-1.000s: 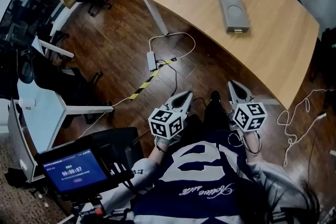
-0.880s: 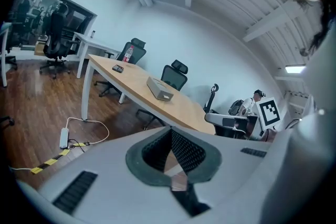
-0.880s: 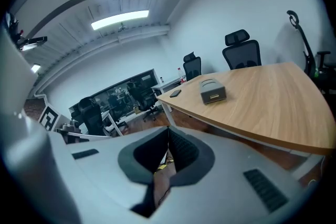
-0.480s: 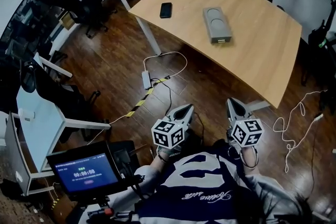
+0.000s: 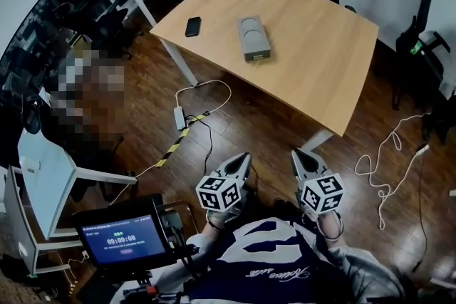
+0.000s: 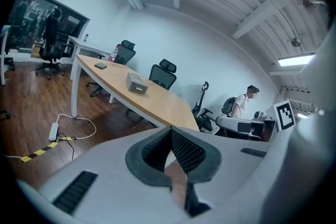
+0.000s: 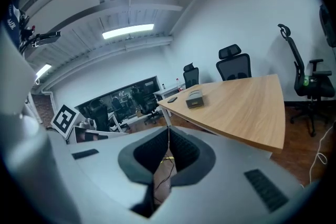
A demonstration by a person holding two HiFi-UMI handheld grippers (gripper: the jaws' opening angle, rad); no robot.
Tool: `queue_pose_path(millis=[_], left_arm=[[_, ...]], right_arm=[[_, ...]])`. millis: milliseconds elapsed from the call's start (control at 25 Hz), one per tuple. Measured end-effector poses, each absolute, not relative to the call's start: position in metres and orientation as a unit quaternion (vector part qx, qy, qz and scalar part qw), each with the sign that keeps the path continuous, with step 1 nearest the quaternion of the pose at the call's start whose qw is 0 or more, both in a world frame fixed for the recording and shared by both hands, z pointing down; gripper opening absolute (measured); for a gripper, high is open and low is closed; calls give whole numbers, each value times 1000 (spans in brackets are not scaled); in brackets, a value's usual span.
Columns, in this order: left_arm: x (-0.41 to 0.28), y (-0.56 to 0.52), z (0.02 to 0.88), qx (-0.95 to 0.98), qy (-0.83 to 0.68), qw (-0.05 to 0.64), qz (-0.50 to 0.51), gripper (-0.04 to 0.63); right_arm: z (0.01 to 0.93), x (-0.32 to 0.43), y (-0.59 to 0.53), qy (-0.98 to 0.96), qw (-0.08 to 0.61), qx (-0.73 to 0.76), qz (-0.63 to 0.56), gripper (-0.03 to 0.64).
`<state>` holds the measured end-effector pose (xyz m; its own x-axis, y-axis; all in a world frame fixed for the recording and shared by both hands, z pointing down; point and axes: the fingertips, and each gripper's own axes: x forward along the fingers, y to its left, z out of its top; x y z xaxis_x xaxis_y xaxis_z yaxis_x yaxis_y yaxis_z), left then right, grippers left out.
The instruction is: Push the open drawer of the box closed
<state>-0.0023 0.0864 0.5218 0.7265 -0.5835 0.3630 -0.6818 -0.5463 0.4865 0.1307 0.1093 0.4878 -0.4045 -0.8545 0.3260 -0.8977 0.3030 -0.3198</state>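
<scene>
Box [image 5: 254, 38] on table [image 5: 313, 53], well apart from left gripper [image 5: 244, 160] and right gripper [image 5: 297, 154], both pressed together, empty

You are wearing a dark navy shirt [image 5: 274, 253] with large white block lettering across it, a line of white cursive script below, and pale grey sleeves [image 5: 360, 263]. The left gripper [image 5: 244, 157] and right gripper [image 5: 296, 152] are showing smooth light grey shells that taper to a point. Each is carrying a white cube, one on the left [image 5: 219, 194] and one on the right [image 5: 322, 194], printed with black square markers. Seen from the left gripper view, dark ribbed pads [image 6: 186, 152] are lining the jaws, and black slotted vents [image 6: 73, 191] are marking the grey shells.
</scene>
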Motion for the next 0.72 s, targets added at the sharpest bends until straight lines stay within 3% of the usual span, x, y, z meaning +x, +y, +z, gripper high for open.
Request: queue_pose_path(millis=[280,720], left_arm=[[49,146,522,879,-357,303,88,-2],[51,203,506,878,-381,272,100,-2]], right_arm=[[491,169,158,-814,48,527,239,-5],[479,155,196,-847,35,477,233,-5]])
